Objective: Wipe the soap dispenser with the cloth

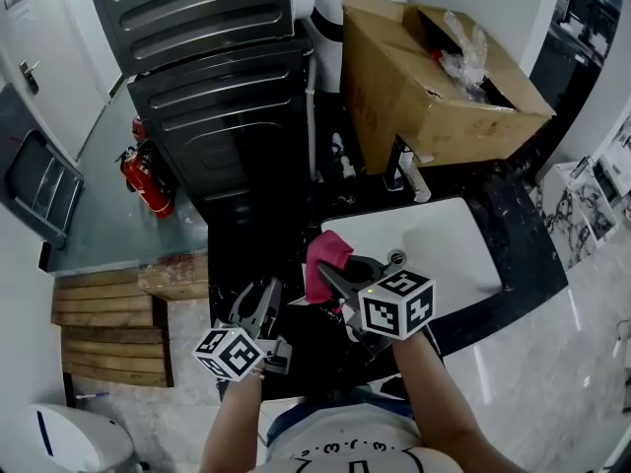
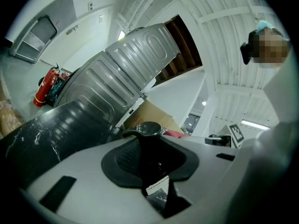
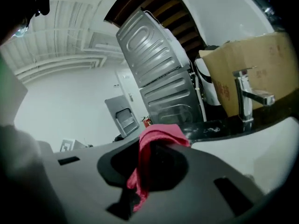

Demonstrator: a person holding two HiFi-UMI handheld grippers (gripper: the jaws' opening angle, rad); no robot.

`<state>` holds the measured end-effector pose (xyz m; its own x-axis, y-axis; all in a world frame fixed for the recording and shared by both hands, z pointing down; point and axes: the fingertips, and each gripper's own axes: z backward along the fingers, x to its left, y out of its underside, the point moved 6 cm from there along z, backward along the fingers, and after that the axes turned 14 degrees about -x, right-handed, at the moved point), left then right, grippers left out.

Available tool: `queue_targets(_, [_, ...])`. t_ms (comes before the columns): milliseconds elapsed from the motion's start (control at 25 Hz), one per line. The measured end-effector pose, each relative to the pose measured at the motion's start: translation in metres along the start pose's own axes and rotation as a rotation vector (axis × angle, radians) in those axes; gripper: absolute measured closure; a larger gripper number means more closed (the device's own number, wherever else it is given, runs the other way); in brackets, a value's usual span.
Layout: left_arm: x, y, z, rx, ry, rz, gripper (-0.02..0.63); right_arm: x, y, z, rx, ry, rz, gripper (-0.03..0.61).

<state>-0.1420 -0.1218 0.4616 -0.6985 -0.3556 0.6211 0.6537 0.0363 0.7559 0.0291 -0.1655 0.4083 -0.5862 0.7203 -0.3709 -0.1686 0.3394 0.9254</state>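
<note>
Grey ribbed unit: the largest thing, standing at the far left end of the counter. No maker's name seen.
Counter: black stone with white veins, white sink set into it. Pale floor, white walls.
Box: brown cardboard, flaps open, on the counter behind the sink. Red print on its side in the right gripper view, too blurred to read.
Wooden slats: on the floor, lower left.
Extinguisher: red, on the floor beside the ribbed unit.
Tap: chrome, at the sink's far edge, in front of the box.
Right gripper: jaws pinched tight on the cloth, pink, bunched and hanging between them.
Left gripper: jaws narrowly apart, clamped on the dispenser, black, upright, pump on top, above the counter's front edge left of the sink. Cloth near it; contact unclear.
Label: small and white, low on the dispenser, unreadable.
</note>
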Motion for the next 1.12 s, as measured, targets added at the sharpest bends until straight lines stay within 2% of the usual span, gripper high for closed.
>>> queue_targets(120, [-0.001,-0.001,-0.001,0.008,0.002,-0.013,0.509,0.010,0.006,-0.021,0.065,-0.046,0.054,0.529])
queue_targets(200, [-0.001,0.000,0.000,0.006,0.001,-0.016,0.509,0.007,0.014,-0.029,0.108,-0.027,0.088,0.529])
queue_targets(320, [0.000,-0.001,0.001,0.006,-0.008,-0.018,0.506,-0.002,0.019,-0.030,0.133,-0.001,0.083,0.529])
queue_targets(560, [0.000,0.000,0.000,0.006,0.006,-0.023,0.506,-0.036,0.034,-0.015,0.217,0.123,0.119,0.529])
queue_targets(720, [-0.006,0.000,-0.005,0.021,0.025,-0.064,0.508,-0.047,0.040,-0.005,0.260,0.193,0.118,0.529])
queue_targets(800, [-0.011,-0.001,-0.007,0.039,0.033,-0.114,0.508,-0.052,0.038,0.005,0.242,0.249,0.109,0.529])
queue_targets(880, [-0.018,0.000,-0.011,0.061,0.045,-0.190,0.505,-0.057,0.030,0.020,0.164,0.288,0.065,0.529])
queue_targets(1000, [-0.036,0.005,-0.021,0.116,0.083,-0.333,0.509,-0.058,0.012,0.045,0.036,0.298,0.014,0.529])
queue_targets(1120, [-0.056,0.016,-0.034,0.186,0.126,-0.491,0.512,-0.061,-0.001,0.068,-0.008,0.330,0.047,0.529])
